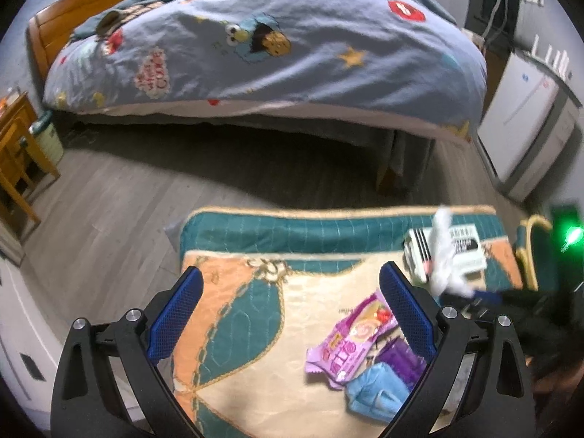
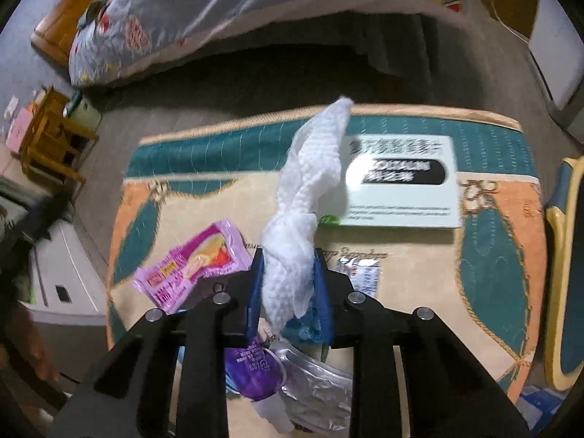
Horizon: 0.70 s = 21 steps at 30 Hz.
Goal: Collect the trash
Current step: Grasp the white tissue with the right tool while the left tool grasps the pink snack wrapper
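Right tool (image 2: 288, 288) pinches our crumpled tissue (image 2: 310, 189) low; its limp top could snag the white box (image 2: 401, 182). Left tool (image 1: 292, 314) hangs open, empty.

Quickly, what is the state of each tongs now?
Left tongs: open, holding nothing.
Right tongs: closed on the white paper towel.

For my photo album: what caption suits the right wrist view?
Right tongs pinch a crumpled white tissue above snack wrappers on a patterned mat.
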Each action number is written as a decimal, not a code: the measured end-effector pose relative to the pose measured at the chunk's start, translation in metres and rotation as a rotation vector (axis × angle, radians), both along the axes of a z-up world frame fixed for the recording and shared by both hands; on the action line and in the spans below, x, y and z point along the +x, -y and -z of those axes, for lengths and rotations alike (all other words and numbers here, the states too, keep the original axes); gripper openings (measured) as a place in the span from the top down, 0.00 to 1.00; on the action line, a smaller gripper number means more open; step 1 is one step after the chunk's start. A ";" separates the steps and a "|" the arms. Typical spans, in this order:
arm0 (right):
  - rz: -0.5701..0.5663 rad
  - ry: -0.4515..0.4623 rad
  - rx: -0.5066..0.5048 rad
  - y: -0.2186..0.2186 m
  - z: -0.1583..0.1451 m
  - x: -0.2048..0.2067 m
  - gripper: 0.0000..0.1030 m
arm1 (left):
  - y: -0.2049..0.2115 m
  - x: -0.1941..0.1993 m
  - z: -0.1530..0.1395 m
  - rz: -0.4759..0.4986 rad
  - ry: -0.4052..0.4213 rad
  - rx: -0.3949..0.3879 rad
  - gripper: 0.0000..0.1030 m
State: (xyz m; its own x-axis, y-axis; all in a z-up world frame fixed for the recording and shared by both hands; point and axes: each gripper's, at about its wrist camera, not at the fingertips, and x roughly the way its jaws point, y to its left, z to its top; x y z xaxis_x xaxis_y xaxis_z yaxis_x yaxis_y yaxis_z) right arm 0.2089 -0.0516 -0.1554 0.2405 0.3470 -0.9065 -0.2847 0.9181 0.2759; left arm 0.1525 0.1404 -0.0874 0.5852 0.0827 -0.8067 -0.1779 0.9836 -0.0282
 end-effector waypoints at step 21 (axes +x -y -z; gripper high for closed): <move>0.067 0.061 0.076 0.045 -0.036 0.009 0.76 | 0.050 0.021 0.104 0.194 -0.345 0.073 0.16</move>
